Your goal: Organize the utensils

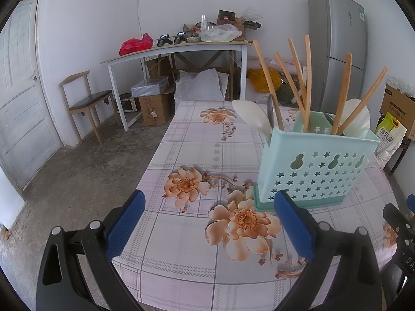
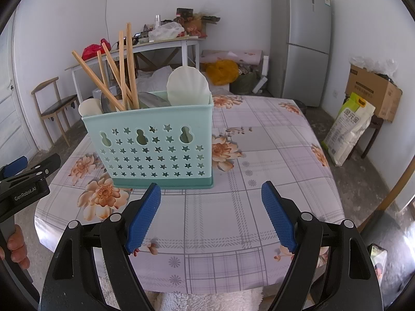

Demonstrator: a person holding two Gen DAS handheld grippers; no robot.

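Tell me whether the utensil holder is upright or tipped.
Upright: the utensil holder sits flat on its base on the table, chopsticks sticking up out of it.

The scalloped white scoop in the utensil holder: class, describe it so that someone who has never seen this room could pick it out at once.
Start at the table with the flowered cloth and find the pale green utensil holder with star-shaped holes standing on it. At the holder's right end, seen from the right wrist camera, the white scoop rises above the rim. Unlike the thin wooden chopsticks beside it, it is broad, round and ribbed like a shell.
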